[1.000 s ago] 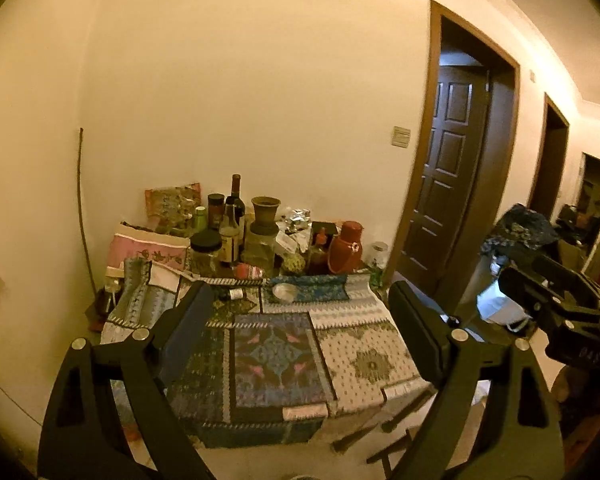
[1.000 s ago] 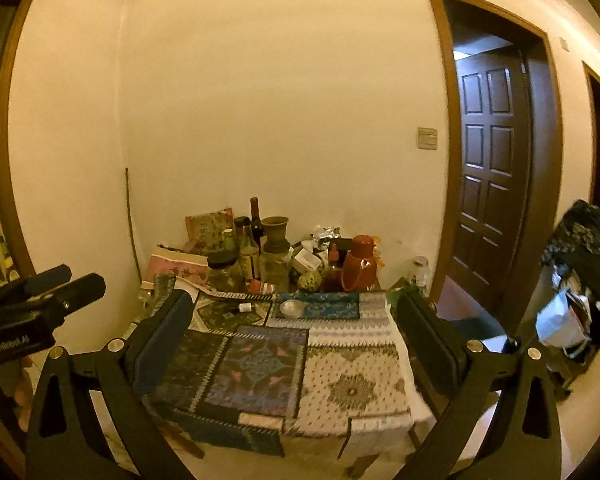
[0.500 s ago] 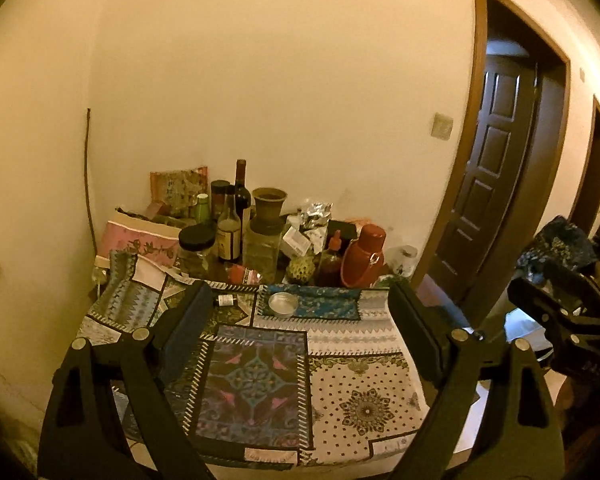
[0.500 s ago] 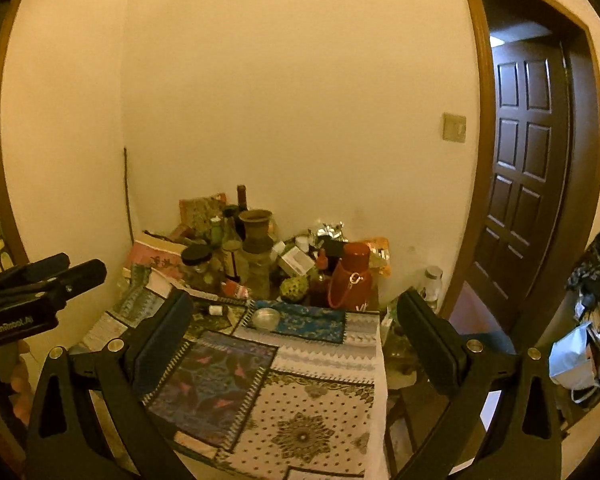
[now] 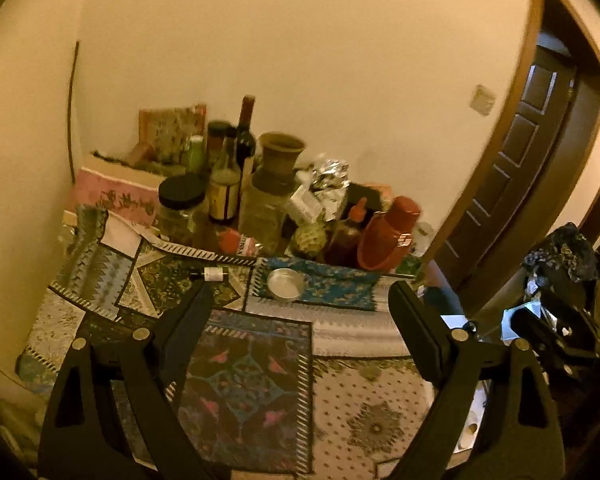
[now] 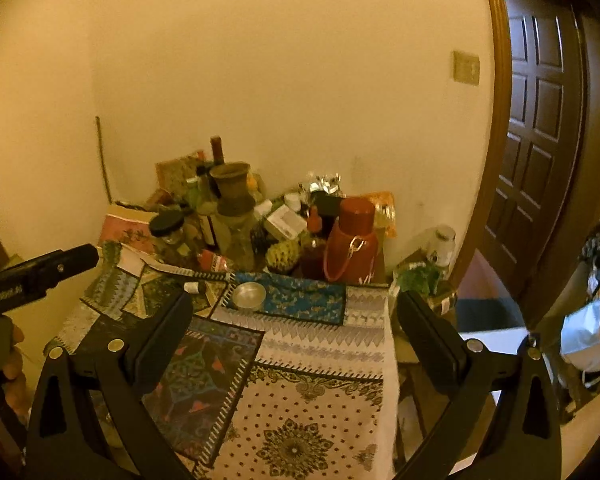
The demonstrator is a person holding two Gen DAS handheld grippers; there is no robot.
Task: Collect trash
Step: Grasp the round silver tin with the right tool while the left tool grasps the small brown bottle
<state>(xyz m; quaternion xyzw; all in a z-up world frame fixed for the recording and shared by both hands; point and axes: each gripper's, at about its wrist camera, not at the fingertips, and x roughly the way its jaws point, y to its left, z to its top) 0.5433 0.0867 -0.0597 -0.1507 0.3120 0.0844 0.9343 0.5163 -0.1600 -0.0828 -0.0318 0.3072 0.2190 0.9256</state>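
Two handheld grippers hang over a table [image 5: 352, 340] draped in a patchwork cloth, both spread wide with nothing between their jaws. The left gripper [image 5: 300, 300] points down at the cloth's dark blue panel; just beyond its fingertips a small white-labelled vial [image 5: 214, 274] lies on its side, and a shallow round metal dish [image 5: 286, 284] sits beside it on a turquoise strip. The right gripper [image 6: 294, 308] hovers over the table's right edge, its left finger near the same vial [image 6: 194, 287] and dish [image 6: 249, 295]. At the far end, against the cream wall, stands a crowd of jars and bottles: a black-lidded glass jar [image 5: 180, 208], a tall dark wine bottle [image 5: 245, 140], a brown clay vase [image 5: 281, 156], crumpled silver foil [image 5: 330, 184] and a red thermos flask [image 5: 388, 236]. A dark panelled door [image 6: 540, 140] stands open at right. Fingers [image 6: 12, 356] of the person's left hand show at the left edge of the right wrist view, under the other gripper's body.
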